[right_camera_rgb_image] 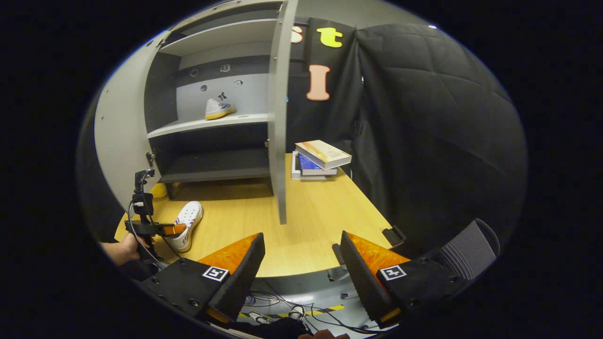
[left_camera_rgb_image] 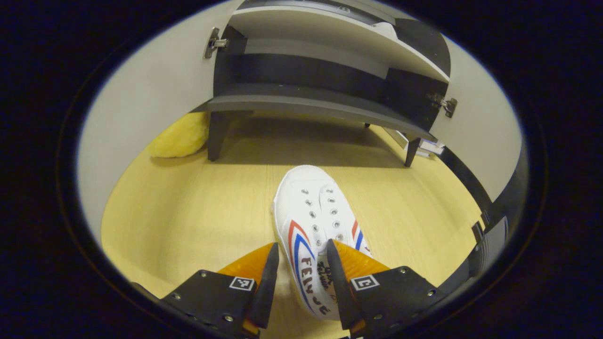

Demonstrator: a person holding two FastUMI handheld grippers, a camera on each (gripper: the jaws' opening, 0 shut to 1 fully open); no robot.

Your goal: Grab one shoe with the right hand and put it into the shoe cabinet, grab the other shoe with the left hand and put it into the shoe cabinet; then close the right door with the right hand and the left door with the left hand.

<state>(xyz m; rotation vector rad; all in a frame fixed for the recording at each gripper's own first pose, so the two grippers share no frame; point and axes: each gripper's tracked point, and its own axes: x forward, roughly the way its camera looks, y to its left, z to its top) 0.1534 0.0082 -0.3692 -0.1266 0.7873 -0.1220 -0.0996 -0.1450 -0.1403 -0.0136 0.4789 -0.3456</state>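
The shoe cabinet (right_camera_rgb_image: 214, 127) is seen with both doors swung wide, and one white shoe (right_camera_rgb_image: 218, 108) is already parked on its light upper shelf (right_camera_rgb_image: 207, 124), toward the back; the darker shelf (right_camera_rgb_image: 216, 165) below it is left bare. The other shoe (left_camera_rgb_image: 314, 226) is still laid flat on the wooden tabletop (left_camera_rgb_image: 198, 207) in front of the cabinet, its long axis aimed pretty much straight at the opening, toe toward the cabinet and heel toward the left gripper (left_camera_rgb_image: 301, 249). That gripper's fingers are spread partway around the heel end, one on each side of the shoe's side wall, but a real clamp can't be confirmed. The right gripper (right_camera_rgb_image: 301, 254) is held wide open near the table's front edge, nothing between the fingers. Some books (right_camera_rgb_image: 320, 159) are stacked beside the right door (right_camera_rgb_image: 281, 108).
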